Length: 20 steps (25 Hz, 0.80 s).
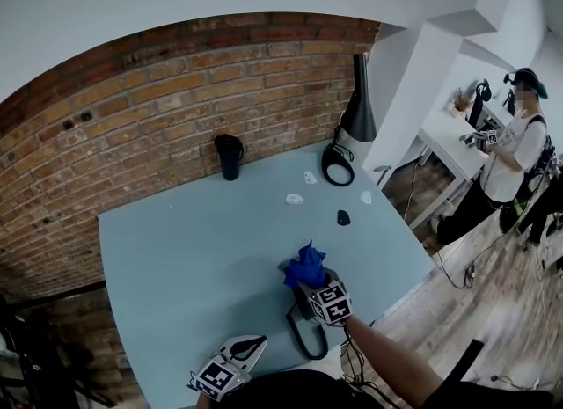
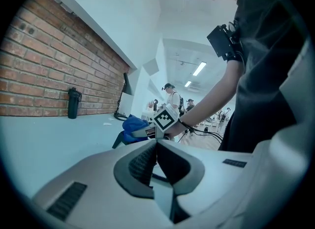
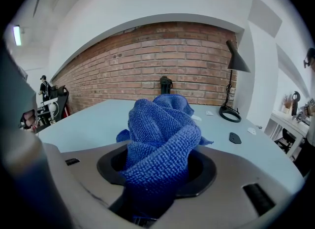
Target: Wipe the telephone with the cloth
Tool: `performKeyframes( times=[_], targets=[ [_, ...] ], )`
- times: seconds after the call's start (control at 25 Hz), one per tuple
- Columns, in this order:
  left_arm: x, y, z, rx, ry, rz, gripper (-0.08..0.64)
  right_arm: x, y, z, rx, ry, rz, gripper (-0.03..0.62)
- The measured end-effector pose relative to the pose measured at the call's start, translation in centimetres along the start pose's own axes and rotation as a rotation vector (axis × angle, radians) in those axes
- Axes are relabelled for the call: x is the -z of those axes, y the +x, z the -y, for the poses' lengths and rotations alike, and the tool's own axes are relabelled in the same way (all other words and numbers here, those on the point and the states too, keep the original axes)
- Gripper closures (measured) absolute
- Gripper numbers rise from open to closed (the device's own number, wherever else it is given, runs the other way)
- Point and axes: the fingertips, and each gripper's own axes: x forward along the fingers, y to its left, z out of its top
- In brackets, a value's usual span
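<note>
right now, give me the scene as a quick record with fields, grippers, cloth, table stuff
right gripper: shut on the cloth, over the near part of the table
left gripper: jaws together, nothing between them, low by the table's near edge
cloth: blue, bunched, sticking up out of the jaws
table: light blue, against a brick wall
far side: black bottle, black lamp
telephone: not clearly made out; a dark loop shows under the right gripper
</note>
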Motion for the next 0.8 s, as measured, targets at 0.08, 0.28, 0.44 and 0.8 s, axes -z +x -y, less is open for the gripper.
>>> performKeyframes(
  times=[0.08, 0.28, 0.44, 0.8],
  targets=[
    [0.0, 0.0, 0.1, -0.001, -0.002, 0.001, 0.560, 0.4, -0.3, -0.1, -0.002, -0.005, -0.001, 0.371],
    [0.0, 0.1, 0.4, 0.006, -0.001, -0.005, 0.560, 0.9, -0.7, -0.3, 0.000, 0.000, -0.007, 0.371],
    [0.1, 0.1, 0.6, 0.010, 0.005, -0.006, 0.560, 1.6, -1.1, -0.6, 0.000, 0.003, -0.013, 0.371],
    [0.3, 0.3, 1.1, 0.026, 0.005, -0.014, 0.560, 2.6, -1.7, -1.0, -0.008, -0.007, -0.035, 0.371]
  ],
)
